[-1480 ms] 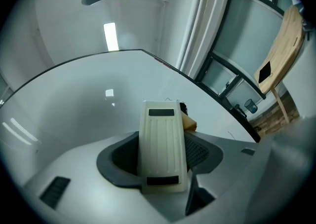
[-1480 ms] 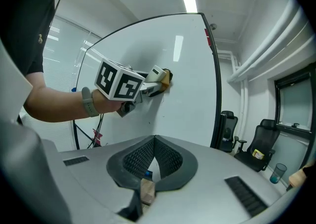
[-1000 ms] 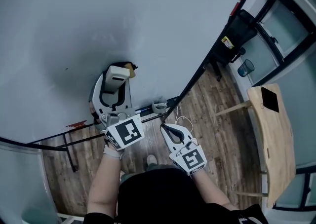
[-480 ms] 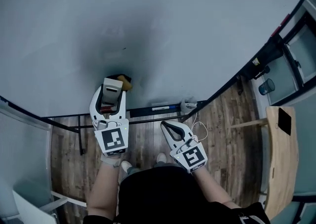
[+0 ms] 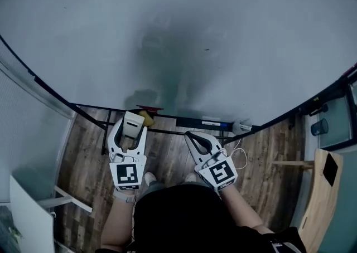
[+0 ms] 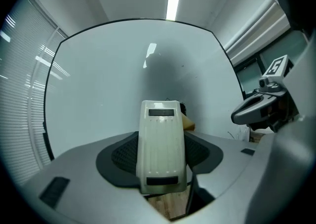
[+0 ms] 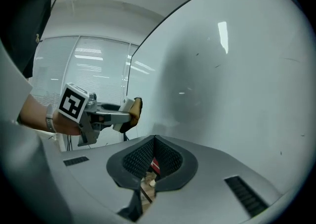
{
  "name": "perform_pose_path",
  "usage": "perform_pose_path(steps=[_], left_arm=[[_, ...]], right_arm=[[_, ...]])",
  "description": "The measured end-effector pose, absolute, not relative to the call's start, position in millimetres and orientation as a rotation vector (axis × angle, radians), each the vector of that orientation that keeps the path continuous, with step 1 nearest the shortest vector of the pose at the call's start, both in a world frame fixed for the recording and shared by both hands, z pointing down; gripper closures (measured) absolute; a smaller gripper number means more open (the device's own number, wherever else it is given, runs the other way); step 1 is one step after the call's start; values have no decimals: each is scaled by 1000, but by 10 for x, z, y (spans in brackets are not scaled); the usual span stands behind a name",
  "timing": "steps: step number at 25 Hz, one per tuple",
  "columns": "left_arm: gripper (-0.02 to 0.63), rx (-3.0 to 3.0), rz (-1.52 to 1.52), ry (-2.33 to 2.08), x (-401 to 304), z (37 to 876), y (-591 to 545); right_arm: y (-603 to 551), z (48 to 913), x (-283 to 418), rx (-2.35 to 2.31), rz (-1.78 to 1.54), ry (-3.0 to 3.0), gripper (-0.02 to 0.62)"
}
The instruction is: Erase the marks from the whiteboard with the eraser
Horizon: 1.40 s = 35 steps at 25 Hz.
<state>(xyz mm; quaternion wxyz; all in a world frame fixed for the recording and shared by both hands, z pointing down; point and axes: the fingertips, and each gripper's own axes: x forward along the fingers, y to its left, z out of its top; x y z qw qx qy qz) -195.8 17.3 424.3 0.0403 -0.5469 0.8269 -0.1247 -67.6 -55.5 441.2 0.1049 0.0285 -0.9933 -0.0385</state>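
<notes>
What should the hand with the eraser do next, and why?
Probably slide the left gripper up so the eraser rubs the grey smudge on the whiteboard. The jaws are clamped on the eraser, but it sits low, near the board's bottom edge, and the dark smear is above it.

We see only the white back of the eraser (image 6: pixel 162 146); its wiping face is turned away, and we cannot tell whether it touches the whiteboard (image 5: pixel 184 23), which the head view's top edge cuts off. The few dark specks (image 5: pixel 207 50) on it are too small to read
</notes>
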Motion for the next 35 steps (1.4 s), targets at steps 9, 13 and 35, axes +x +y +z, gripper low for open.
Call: perform_pose_path(steps=[9,13,35], left_arm=[[345,-1567,-358,2682,-2120,4438,859],[345,-1550,-347,2698,-2164,4461,1051],[344,-1787,-300,2629,-2029,4688,1012]], right_arm=[[-200,4391,-1077,-112,-133,-2925,569],[-76,4410,-1182,-149,-113,-2910,569],[-171,4546,-1122,-61,-40,-2868,569]])
